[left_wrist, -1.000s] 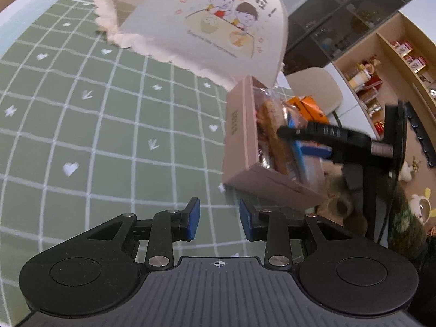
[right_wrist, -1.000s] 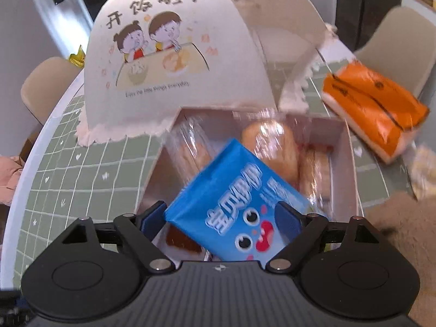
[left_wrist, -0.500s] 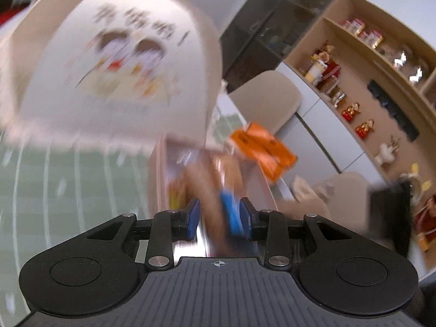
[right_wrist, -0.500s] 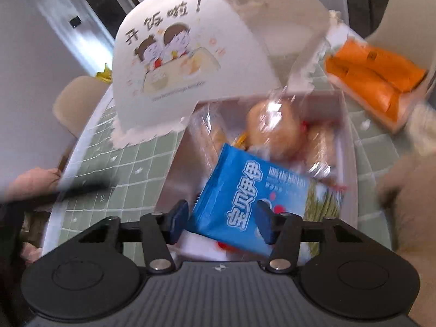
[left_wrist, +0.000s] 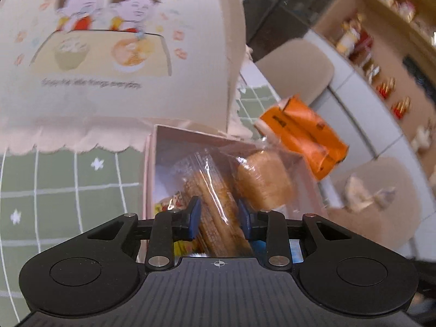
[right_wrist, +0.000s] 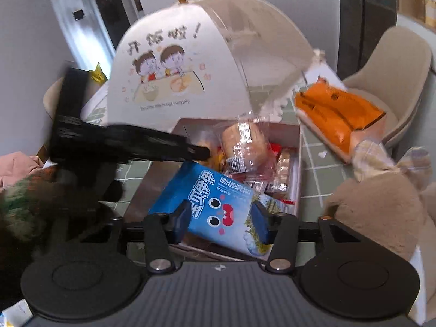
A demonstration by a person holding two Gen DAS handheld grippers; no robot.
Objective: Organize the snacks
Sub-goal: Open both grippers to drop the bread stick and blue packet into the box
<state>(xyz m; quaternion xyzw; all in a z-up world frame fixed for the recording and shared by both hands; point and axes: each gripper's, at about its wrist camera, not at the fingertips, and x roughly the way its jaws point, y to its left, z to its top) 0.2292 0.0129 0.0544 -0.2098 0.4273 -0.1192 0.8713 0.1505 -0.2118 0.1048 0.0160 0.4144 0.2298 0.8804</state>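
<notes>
A pink open box [left_wrist: 148, 174] on the green checked cloth holds several wrapped snacks. My left gripper [left_wrist: 219, 218] is down in the box with its jaws closing. A long golden crispy snack in clear wrap [left_wrist: 215, 190] lies between its blue pads, and no firm pinch shows. A round wrapped bun [left_wrist: 263, 182] lies just to the right of it. In the right wrist view my right gripper [right_wrist: 220, 222] is closing, with both pads against the sides of a blue snack packet [right_wrist: 218, 199] tilted over the box's [right_wrist: 298, 158] near end. The left gripper [right_wrist: 201, 152] reaches in from the left, blurred.
A white domed food cover [right_wrist: 177, 68] with a cartoon print stands right behind the box. An orange packet [right_wrist: 338, 111] lies at the table's right edge. Beige chairs [right_wrist: 392, 62] and a plush toy [right_wrist: 376, 212] are on the right, and a shelf of small items [left_wrist: 381, 54] is beyond.
My left gripper swept from the bare green cloth to over the box and now straddles the long snack. The right gripper's jaws narrowed from wide onto the blue packet and drew back slightly.
</notes>
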